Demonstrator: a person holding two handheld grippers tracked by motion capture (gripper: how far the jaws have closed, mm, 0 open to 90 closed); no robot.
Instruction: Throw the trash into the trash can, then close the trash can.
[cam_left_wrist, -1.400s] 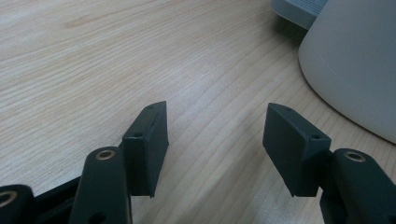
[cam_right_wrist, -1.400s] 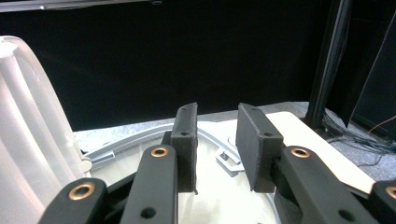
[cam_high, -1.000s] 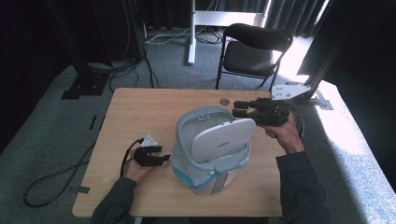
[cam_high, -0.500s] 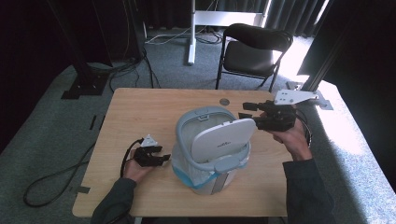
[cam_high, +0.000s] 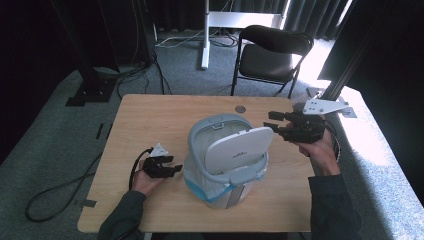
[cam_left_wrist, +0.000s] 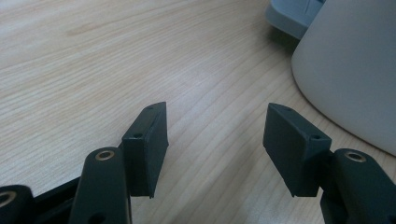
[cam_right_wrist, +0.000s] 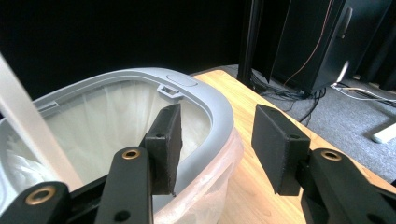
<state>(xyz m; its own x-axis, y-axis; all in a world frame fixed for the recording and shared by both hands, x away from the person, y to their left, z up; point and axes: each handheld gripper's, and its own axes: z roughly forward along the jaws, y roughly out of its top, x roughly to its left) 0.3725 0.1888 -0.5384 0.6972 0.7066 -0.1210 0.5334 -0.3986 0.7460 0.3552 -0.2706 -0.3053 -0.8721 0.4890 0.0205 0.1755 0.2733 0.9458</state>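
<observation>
A grey plastic bin with a raised white lid (cam_high: 226, 155) stands at the centre of the wooden tabletop (cam_high: 150, 120). The left gripper (cam_high: 167, 167) rests lower left, beside it. The right gripper (cam_high: 277, 125), jaws apart and just opened wider, holds nothing at centre right, near the lid's edge.

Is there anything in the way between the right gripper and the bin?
Nothing visible. The right gripper hangs open beside the bin, its jaws apart near the grey rim, with just air between. The raised lid leans on the bin's near side.
</observation>
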